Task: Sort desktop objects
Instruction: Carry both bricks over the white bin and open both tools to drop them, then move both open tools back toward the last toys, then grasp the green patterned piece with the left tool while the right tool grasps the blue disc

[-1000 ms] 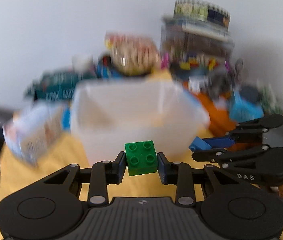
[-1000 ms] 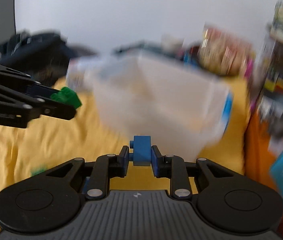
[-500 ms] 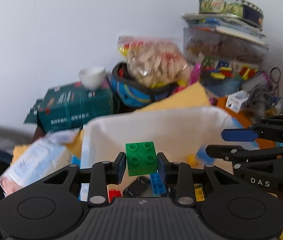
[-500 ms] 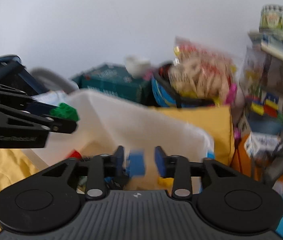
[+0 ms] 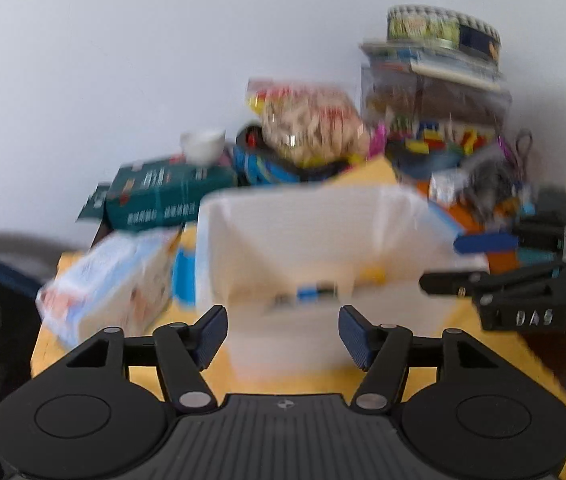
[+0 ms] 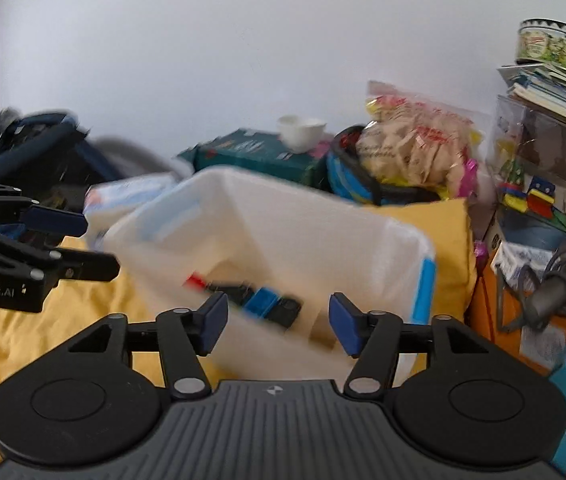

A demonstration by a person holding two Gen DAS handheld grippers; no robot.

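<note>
My left gripper [image 5: 283,334] is at the left, with its two fingers wide apart and nothing between them; it points at the near wall of the white plastic bin [image 5: 311,240]. From the right wrist camera I see the same gripper [image 6: 83,244] from the side, beside the left end of the bin [image 6: 363,236], and there too its fingers stand apart. The bin rests on a yellow cloth [image 6: 23,332]. Inside it, on the bottom, lie several toy bricks [image 6: 261,300]: red, black and blue ones, but they are blurred and I cannot count them. My right gripper [image 6: 279,322] is in front of the bin's near wall, its fingers also spread and holding nothing; in the left wrist view it [image 5: 449,262] comes in from the right side. Behind the bin there is a green box [image 6: 251,152] with a small white cup [image 6: 302,131] on it, then a bag of snacks [image 6: 415,144], and at the far right a stack of books [image 6: 555,92] with a round tin [image 6: 559,46] on top.
</note>
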